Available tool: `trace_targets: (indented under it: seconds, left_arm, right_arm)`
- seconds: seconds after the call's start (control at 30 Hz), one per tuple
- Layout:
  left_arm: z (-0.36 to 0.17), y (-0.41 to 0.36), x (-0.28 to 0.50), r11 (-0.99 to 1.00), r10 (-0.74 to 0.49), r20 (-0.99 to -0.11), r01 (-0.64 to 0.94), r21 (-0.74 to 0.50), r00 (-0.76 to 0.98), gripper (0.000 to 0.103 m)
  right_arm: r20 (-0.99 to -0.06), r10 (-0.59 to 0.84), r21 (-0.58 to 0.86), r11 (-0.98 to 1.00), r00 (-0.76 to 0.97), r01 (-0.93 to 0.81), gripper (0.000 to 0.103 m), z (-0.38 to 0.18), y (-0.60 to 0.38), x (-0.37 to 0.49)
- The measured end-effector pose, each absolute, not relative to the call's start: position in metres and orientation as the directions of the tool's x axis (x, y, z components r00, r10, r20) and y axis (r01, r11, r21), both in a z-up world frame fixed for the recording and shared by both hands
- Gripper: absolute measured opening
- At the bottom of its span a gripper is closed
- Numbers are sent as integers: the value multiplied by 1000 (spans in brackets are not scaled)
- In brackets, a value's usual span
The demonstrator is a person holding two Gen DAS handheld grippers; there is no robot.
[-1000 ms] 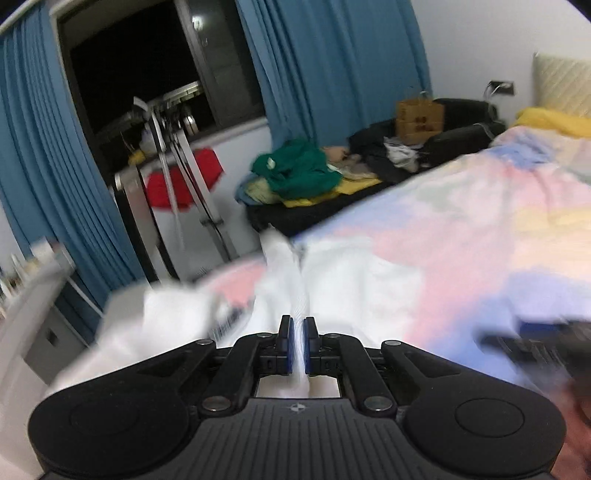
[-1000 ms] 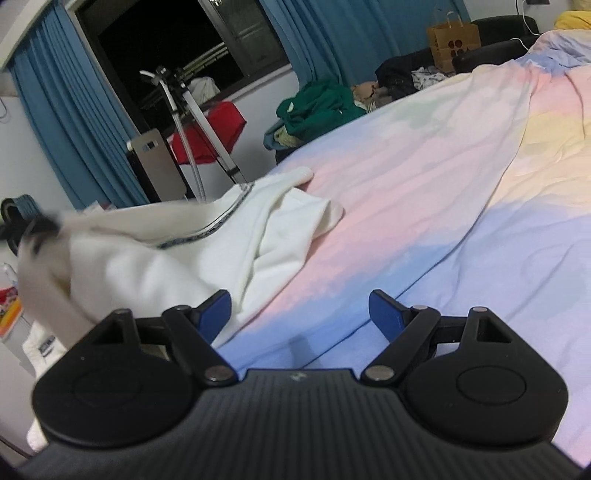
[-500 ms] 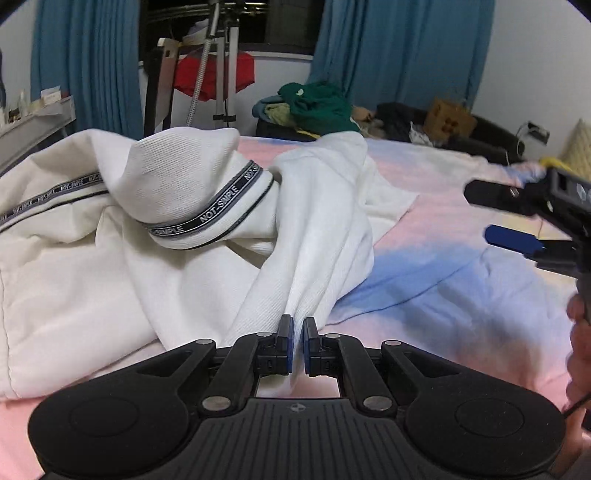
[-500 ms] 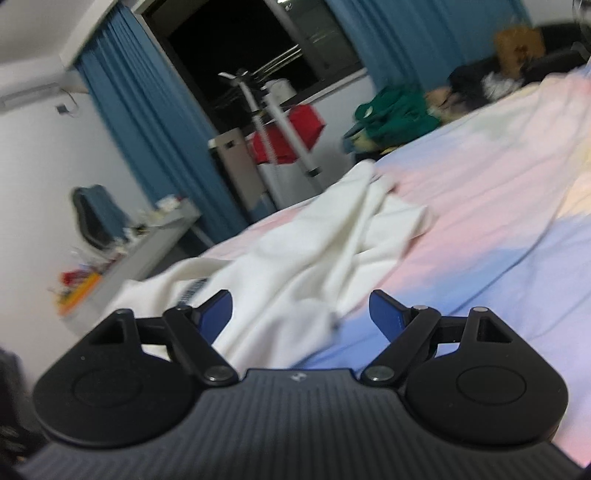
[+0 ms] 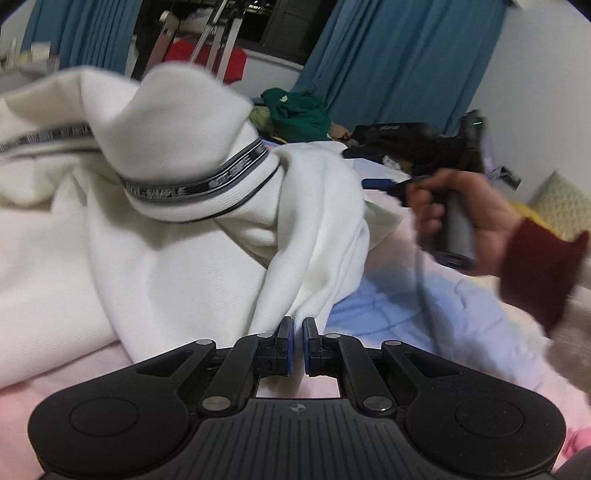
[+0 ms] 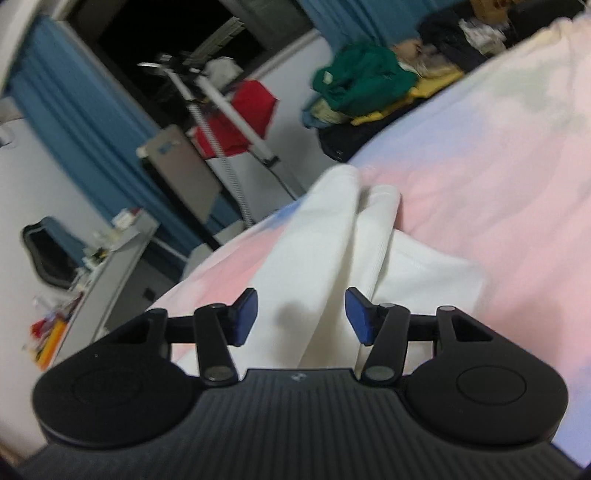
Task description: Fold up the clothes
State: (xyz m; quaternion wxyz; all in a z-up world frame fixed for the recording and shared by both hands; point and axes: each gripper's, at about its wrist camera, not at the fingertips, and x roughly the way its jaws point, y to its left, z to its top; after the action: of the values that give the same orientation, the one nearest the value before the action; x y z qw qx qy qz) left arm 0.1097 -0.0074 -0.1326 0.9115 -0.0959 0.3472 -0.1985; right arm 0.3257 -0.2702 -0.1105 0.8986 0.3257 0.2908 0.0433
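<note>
Left wrist view: your left gripper [image 5: 298, 328] has its jaws drawn nearly together on a pinched fold of the white garment [image 5: 166, 236], and the cloth runs up and away from the blue pads in a taut ridge. That garment lies heaped on the pastel bedspread [image 5: 424, 306], filling the left and centre of the view, with a grey lettered band [image 5: 207, 184] curving around a raised hump of fabric; the lettering is too blurred to read. To the right, your right hand [image 5: 461, 218], in a dark red cuff [image 5: 539, 269], grips the handle of the right gripper [image 5: 380, 183] above the bed, just beside the garment's far edge, one blue pad showing at its front. Right wrist view: your right gripper [image 6: 301, 317] has its jaws about half apart and closing, with a long fold of the white garment [image 6: 332, 258] lying between the pads; neither pad presses on the cloth. The fold stretches from the gripper toward the foot of the bed, across the pink and blue bedspread [image 6: 498, 184]. Beyond the bed stand blue curtains [image 6: 74, 122], a dark window [image 6: 166, 33], a drying rack [image 6: 221, 103] with a red item, and a pile of green and yellow clothes [image 6: 362, 81].
</note>
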Motion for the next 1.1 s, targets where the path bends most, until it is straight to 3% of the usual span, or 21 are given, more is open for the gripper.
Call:
trace_targets:
  seconds: [0.17, 0.23, 0.27, 0.3, 0.5, 0.73, 0.83, 0.97, 1.1]
  left_arm:
    - [-148, 5, 125, 865, -496, -558, 322, -386, 665, 5]
    - [-150, 8, 127, 853, -515, -539, 340, -396, 667, 5]
    - [-149, 7, 128, 849, -522, -532, 346, -400, 666, 5]
    - [-149, 7, 129, 845, -528, -529, 347, -407, 664, 5]
    - [-142, 8, 121, 844, -531, -518, 361, -397, 671, 5]
    - [-125, 8, 100, 815, -572, -465, 409, -409, 675, 5]
    - [-120, 0, 89, 800, -598, -452, 455, -392, 662, 5]
    - [-123, -22, 82, 802, -596, -517, 494, -336, 615, 5]
    - [-138, -29, 70, 827, -551, -593, 478, -296, 587, 6]
  right_arm:
    - [-498, 250, 611, 780, 830, 132, 56, -130, -255, 376]
    - [-483, 223, 587, 800, 847, 124, 34, -127, -245, 385]
    - [-483, 185, 559, 818, 856, 139, 11, -124, -240, 387]
    - [-472, 149, 546, 824, 869, 155, 8, -119, -238, 384]
    - [-340, 10, 522, 834, 940, 179, 7, -68, -251, 337]
    - [-185, -161, 568, 788, 969, 239, 6, -24, -324, 221]
    - [-230, -256, 629, 697, 939, 344, 7, -42, -364, 160]
    - [-389, -320, 732, 462, 864, 501, 7, -96, -413, 88]
    - [-575, -183, 776, 186, 798, 602, 9, -162, -448, 59]
